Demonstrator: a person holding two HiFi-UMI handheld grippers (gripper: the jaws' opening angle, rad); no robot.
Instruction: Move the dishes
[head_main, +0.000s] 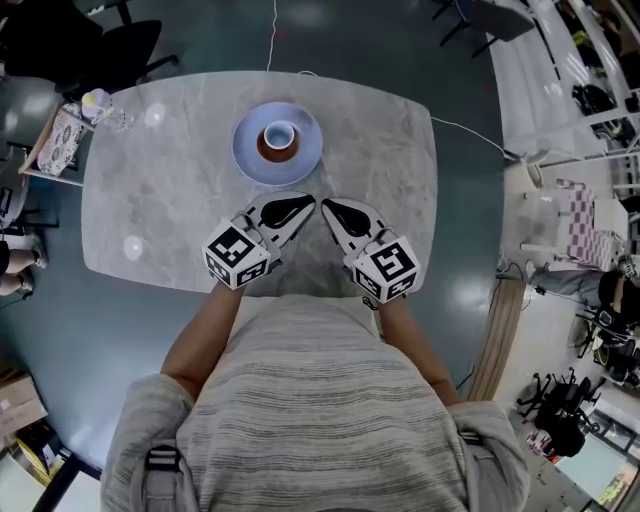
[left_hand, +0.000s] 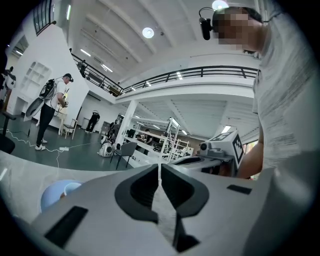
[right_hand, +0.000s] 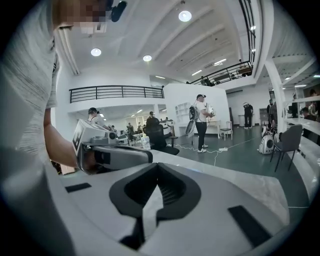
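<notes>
Left gripper and right gripper hover over the near edge of the table in the head view, tips nearly meeting. The blue plate, carrying a cup, sits just beyond them. In the left gripper view, the jaws are pressed together and empty, with the plate low at the left. In the right gripper view, the jaws are likewise together, holding nothing.

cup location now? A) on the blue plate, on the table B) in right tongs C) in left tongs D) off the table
A: the cup sits mid blue plate on the table, while the left tongs and right tongs are shut, empty, short of it.
</notes>
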